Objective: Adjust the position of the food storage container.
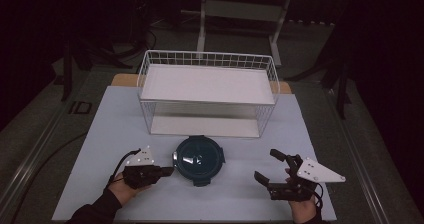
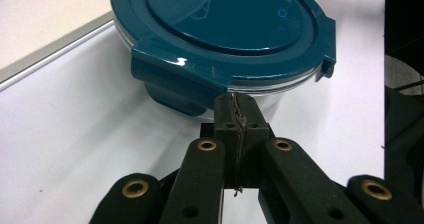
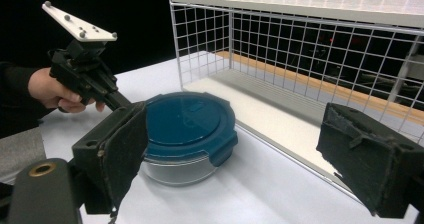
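A round clear container with a dark teal snap-on lid [image 1: 198, 159] is sitting on the pale white counter [image 1: 100, 149], near its front edge and roughly midway between the two hands. It is standing just in front of a white wire-grid rack with two flat white shelves [image 1: 207, 84], apart from the rack's lower shelf in the high view. All the lid's locking flaps that are showing are lying folded down against the container's wall.

The left tongs [image 1: 167, 170] are lying low over the counter at the container's left side, pointing toward it. In the left gripper view the left tongs' two black jaws are pressing flat against each other with nothing between them, and their tip is sitting right at the container's clear wall, just beneath the lid's rim and beside one folded flap; whether the tip is actually touching the wall cannot be told. The person's left hand [image 1: 122, 186], coming out of a dark sleeve, is wrapping around the handle.

The right tongs [image 1: 270, 166] are resting well apart from the container, off to its right near the counter's front right corner, aimed leftward and slightly away from the person. Their padded jaws are standing wide apart and holding nothing, and in the right gripper view the container is showing between them, farther off, with the rack rising behind it on the right.
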Motion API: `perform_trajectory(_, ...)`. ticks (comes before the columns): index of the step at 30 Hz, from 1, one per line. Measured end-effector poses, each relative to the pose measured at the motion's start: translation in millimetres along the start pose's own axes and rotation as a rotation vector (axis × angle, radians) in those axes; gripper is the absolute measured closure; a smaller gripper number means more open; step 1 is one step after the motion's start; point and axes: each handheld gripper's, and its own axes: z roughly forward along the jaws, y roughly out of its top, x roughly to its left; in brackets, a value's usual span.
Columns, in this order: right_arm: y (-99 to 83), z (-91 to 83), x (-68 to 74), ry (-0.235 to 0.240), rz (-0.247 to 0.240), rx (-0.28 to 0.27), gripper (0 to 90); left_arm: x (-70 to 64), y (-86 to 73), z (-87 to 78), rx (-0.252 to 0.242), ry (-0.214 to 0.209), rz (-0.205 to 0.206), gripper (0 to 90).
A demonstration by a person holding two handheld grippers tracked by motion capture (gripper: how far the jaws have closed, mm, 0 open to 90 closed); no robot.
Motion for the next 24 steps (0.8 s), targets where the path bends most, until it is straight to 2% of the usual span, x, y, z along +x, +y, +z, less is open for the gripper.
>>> perform_trajectory(6,-0.4,0.6,-0.6,0.004,0.004,0.002,12.3,6.3,3.1,4.1,-0.004,-0.003,-0.014,90.0)
perform_trajectory(9,-0.4,0.4,-0.6,0.003,0.004,0.002,12.4,8.1,5.7,6.6,-0.008,0.036,-0.013,90.0)
perform_trajectory(11,-0.5,0.5,-0.7,0.003,0.004,0.003,12.4,13.2,6.2,6.2,-0.017,0.018,-0.038,90.0)
perform_trajectory(13,-0.8,0.4,-0.9,0.006,0.005,0.003,12.4,14.2,7.5,4.4,-0.019,0.003,-0.028,89.9)
perform_trajectory(15,-0.8,0.4,-0.9,0.006,0.005,0.004,12.4,14.8,8.6,2.4,-0.023,0.009,-0.024,89.9)
perform_trajectory(19,-0.7,0.6,-0.5,0.009,0.002,0.005,12.4,28.8,13.5,-2.2,-0.037,0.058,-0.038,89.9)
perform_trajectory(21,-0.9,0.7,-0.1,0.011,0.002,0.005,12.4,35.0,13.3,1.9,-0.021,0.07,-0.047,89.9)
perform_trajectory(24,-1.0,0.4,0.0,0.012,0.002,0.005,12.4,38.0,12.7,8.5,-0.009,0.066,-0.052,90.0)
